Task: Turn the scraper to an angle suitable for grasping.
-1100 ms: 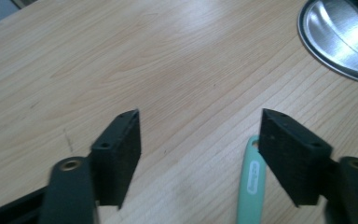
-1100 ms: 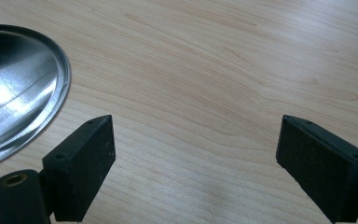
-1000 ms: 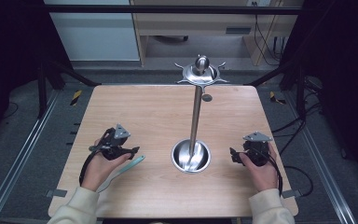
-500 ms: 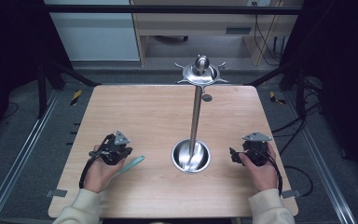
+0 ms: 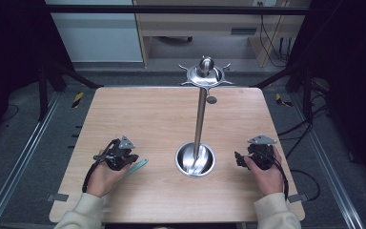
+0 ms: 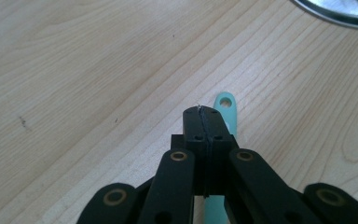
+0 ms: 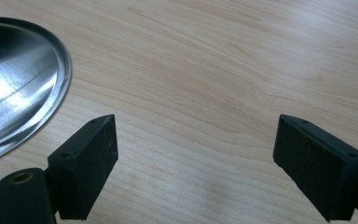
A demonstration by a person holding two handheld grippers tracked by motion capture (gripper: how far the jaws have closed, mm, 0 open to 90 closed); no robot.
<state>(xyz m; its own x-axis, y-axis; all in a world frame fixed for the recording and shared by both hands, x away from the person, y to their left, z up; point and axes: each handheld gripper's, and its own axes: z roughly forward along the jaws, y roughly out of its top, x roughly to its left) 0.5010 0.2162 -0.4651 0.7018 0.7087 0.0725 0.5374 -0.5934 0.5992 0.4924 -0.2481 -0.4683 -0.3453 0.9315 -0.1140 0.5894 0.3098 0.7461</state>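
My left gripper (image 5: pixel 132 158) (image 6: pixel 204 113) rests low over the wooden table (image 5: pixel 147 114) at the near left, its two black jaws pressed flat together. A thin teal utensil handle (image 5: pixel 139 165) (image 6: pixel 226 105) with a hole at its end lies on the wood under and just right of those jaws. I cannot tell whether the jaws touch it. My right gripper (image 5: pixel 240 160) (image 7: pixel 196 154) sits at the near right, jaws wide open over bare wood. A steel stand's round base (image 5: pixel 195 160) (image 7: pixel 14 84) lies between the two hands.
The stand's pole (image 5: pixel 200 119) rises from the base to a top disc with hook arms (image 5: pixel 205 74) near the table's far edge. A small grey disc (image 5: pixel 211 99) lies behind the pole. Black frame rails and cables surround the table.
The left hand has drawn a little toward the near edge and lowered over the teal handle. The right hand has kept still.
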